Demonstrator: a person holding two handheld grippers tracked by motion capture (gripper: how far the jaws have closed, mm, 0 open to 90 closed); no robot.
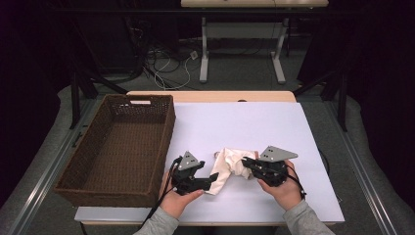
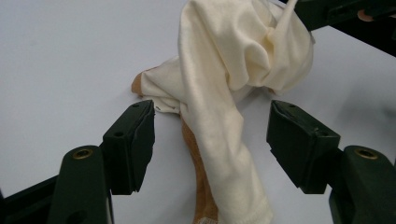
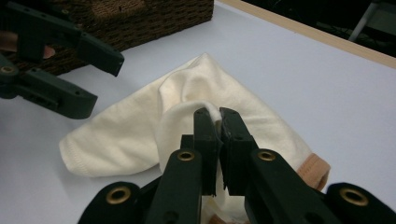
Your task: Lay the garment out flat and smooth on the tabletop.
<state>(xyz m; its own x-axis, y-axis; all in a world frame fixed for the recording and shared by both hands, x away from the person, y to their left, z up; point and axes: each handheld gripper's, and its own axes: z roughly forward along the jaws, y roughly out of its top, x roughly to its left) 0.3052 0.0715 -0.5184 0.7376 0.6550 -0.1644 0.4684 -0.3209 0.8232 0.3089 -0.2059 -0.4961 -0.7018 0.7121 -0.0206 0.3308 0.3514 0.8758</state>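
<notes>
The cream garment (image 1: 230, 166) lies bunched on the white worktop (image 1: 254, 127), toward its near edge and about midway between the two side edges, with the wicker basket (image 1: 117, 142) off at the left edge. The right hand-held gripper (image 3: 215, 119) has its jaws pinched tight on a raised fold of the cloth, so that the fabric is drawn up into a peak. The left hand-held gripper (image 2: 212, 140) stands wide: one limp tail of the garment runs between its jaws, and neither pad (image 2: 142, 140) touches it.

The step in hand looks like taking a second hold so the piece can be carried or spread. To do it well, the left one should close on the tail's hemmed end (the tan band (image 3: 314, 171) beneath may be a waistband or lining, hard to tell from here), taking a full bite and not a single thin layer. The right should keep its fold firmly and not pull before the left has closed, or the tail will slip out from between the open jaws. After that, both should rise evenly so the cloth hangs free of the worktop.
</notes>
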